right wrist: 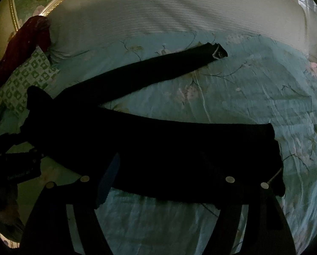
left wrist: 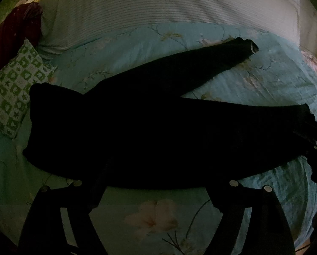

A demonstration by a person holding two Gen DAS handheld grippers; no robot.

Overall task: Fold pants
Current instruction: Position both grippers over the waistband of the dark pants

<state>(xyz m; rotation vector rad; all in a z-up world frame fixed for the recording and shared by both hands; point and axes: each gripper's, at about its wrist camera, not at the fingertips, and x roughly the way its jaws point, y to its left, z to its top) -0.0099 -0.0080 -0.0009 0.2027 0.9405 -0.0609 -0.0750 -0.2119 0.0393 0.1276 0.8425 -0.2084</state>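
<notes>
Pants [left wrist: 150, 131] lie spread ahead of each wide-open, empty hand-held gripper [left wrist: 156, 193], legs splayed for folding.

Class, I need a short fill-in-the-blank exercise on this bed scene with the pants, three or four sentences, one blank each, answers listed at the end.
1. The black pants lie spread on a floral ___ bedsheet.
2. The two pant legs are ___, not stacked on one another.
3. The checkered pillow beside the waistband is white and ___.
4. Both the left claw and the right claw are ___, holding nothing.

Answers: turquoise; spread apart; green; open
</notes>
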